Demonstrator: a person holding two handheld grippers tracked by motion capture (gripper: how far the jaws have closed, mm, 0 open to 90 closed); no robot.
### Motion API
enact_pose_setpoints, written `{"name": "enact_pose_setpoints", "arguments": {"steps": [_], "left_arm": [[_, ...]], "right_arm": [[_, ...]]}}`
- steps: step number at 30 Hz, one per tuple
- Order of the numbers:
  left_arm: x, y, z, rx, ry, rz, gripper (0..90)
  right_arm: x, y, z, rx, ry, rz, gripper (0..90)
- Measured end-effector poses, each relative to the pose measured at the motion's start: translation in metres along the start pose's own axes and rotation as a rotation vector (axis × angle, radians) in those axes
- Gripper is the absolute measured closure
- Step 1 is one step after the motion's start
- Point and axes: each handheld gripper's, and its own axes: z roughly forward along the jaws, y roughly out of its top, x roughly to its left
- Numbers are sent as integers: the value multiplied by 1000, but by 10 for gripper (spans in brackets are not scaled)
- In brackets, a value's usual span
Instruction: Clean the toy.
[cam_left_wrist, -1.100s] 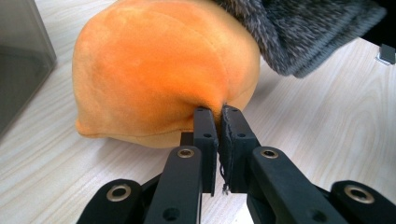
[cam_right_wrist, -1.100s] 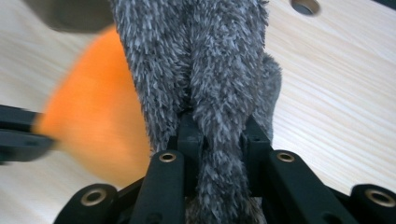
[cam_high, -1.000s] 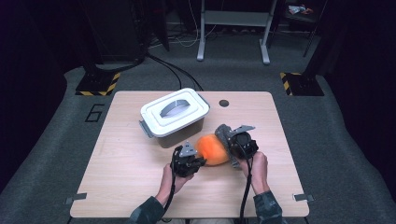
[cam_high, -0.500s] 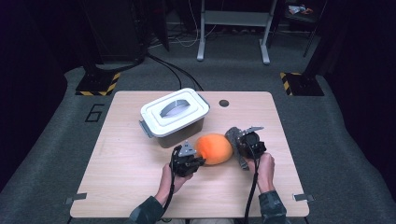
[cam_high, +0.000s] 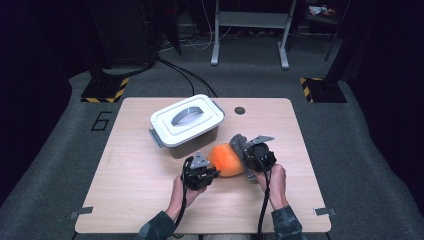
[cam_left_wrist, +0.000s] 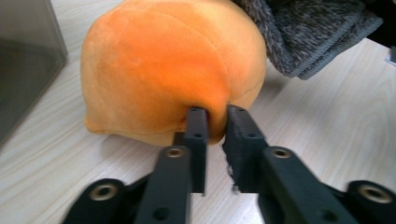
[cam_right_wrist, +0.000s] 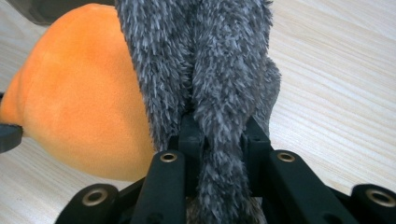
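One orange plush (cam_high: 228, 160), one grey furry part (cam_high: 239, 145), left tongs (cam_left_wrist: 216, 122) pinching orange fold, loosening; right tongs (cam_right_wrist: 219, 135) clamping grey fur

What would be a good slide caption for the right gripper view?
Right gripper clamped on a fuzzy grey fabric piece beside an orange plush on the wooden table.

Light wood surface (cam_high: 150, 210) on grey carpet floor (cam_high: 60, 165), marked "6" (cam_high: 101, 120) at left. Dim room. Yellow-black striped bases (cam_high: 106, 90) upper left and right; white stand legs (cam_high: 248, 30) top centre.
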Motion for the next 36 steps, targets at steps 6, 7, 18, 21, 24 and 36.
{"name": "enact_pose_setpoints", "arguments": {"steps": [6,7,18,21,24,36], "left_arm": [[-7,1,-2,-16,75,37,592],[-7,1,-3,-21,82,37,572],[-11,4,9,5,169,70,482],[-11,5,14,17,173,90,615],[-9,5,15,15,159,82,742],[-5,20,-2,-85,19,-68,814]], "right_arm": [[0,2,1,3,-11,0,751],[0,2,2,3,-10,0,751],[0,2,1,-5,-9,9,750],[0,0,-1,-9,-7,18,750],[-2,-1,-3,-22,-6,24,750],[21,2,-33,-94,4,-27,749]]}}
